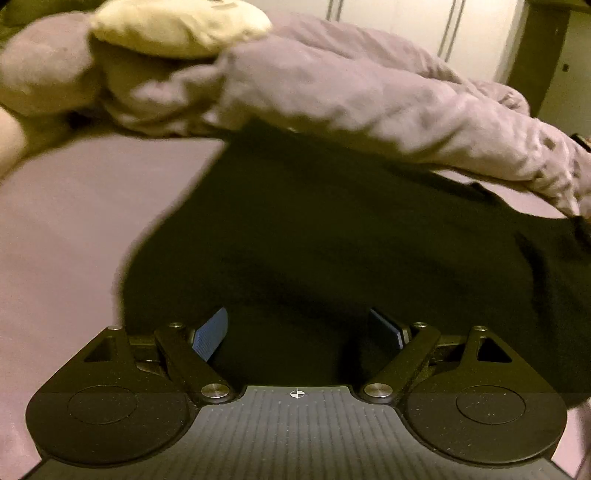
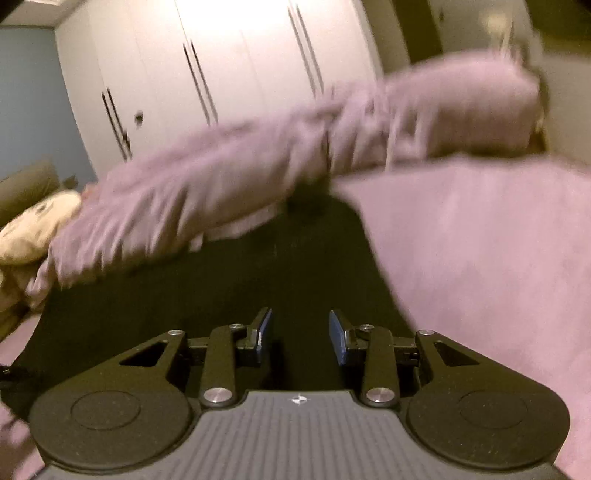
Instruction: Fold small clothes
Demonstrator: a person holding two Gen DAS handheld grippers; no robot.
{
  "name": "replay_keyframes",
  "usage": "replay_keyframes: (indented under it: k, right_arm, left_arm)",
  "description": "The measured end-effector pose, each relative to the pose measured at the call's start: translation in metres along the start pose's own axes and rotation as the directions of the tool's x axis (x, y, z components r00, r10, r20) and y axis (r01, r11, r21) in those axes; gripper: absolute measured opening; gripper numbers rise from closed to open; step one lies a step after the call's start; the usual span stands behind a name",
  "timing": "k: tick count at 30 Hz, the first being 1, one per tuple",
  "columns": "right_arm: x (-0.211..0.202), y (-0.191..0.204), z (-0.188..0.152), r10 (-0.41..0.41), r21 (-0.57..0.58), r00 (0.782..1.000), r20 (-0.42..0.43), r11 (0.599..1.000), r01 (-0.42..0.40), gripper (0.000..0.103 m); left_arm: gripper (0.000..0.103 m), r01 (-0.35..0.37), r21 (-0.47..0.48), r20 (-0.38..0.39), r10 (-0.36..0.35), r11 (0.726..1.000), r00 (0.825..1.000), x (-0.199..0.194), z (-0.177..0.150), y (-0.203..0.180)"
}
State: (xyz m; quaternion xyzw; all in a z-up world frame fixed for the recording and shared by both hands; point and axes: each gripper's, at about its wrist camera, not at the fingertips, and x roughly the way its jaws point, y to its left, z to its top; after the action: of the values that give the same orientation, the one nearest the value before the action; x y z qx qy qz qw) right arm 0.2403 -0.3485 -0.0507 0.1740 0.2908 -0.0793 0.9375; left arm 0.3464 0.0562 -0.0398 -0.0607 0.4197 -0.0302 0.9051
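Black garment [image 1: 332,258] lies spread flat on the mauve bed sheet [image 1: 74,240], its far edge tucked under a rumpled mauve duvet [image 1: 351,92]. Left gripper [image 1: 301,334] hovers over its near edge, jaws spread wide, empty. Right gripper [image 2: 301,336] likewise above the cloth [image 2: 221,280], jaws apart, holding nothing.

Rumpled duvet [image 1: 369,92], cream pillow [image 1: 177,26], wardrobe [image 2: 240,55]

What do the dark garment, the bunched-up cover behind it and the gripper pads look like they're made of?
Dark garment: soft matte fabric, probably knit; it lies limp without sheen.
Bunched cover: mauve woven cloth, probably cotton, puffy and finely creased like a filled duvet.
Left gripper pads: blue, finely ribbed, likely rubber or plastic.
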Motion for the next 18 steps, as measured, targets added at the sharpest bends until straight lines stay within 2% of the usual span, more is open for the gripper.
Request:
replay_keyframes:
  k: [3, 6, 8, 9, 12, 15, 18]
  right_arm:
    - [0.013, 0.001, -0.006, -0.072, -0.148, 0.997, 0.031, 0.986, 0.076, 0.029]
    - [0.016, -0.011, 0.001, -0.064, -0.107, 0.998, 0.023, 0.992, 0.066, 0.029]
    - [0.009, -0.011, 0.003, -0.167, -0.129, 0.985, 0.045, 0.977, 0.172, 0.029]
    - [0.003, -0.015, 0.004, -0.225, -0.102, 0.974, 0.033, 0.969, 0.227, 0.03]
    - [-0.029, -0.036, -0.002, -0.158, 0.036, 0.987, 0.036, 0.987, 0.157, 0.031]
    - [-0.057, -0.048, -0.02, -0.121, 0.103, 0.992, 0.029, 0.988, 0.118, 0.033]
    - [-0.071, -0.054, -0.032, -0.093, 0.159, 0.996, 0.006, 0.983, 0.091, 0.037]
  left_arm:
    - [0.087, -0.062, 0.032, -0.025, 0.063, 0.998, 0.998, 0.019, 0.0, -0.011]
    - [0.084, -0.119, 0.047, -0.03, 0.121, 0.992, 0.992, 0.031, 0.001, -0.012]
    - [0.075, -0.171, 0.069, -0.009, 0.172, 0.983, 0.985, 0.029, 0.001, -0.014]
    - [0.071, -0.199, 0.074, -0.005, 0.2, 0.977, 0.98, 0.026, 0.0, -0.015]
    - [0.073, -0.198, 0.064, 0.0, 0.198, 0.978, 0.98, 0.012, -0.007, -0.01]
    - [0.073, -0.15, 0.024, -0.004, 0.151, 0.988, 0.989, -0.004, -0.018, 0.004]
    - [0.081, -0.117, -0.038, -0.021, 0.116, 0.992, 0.993, -0.017, -0.029, 0.018]
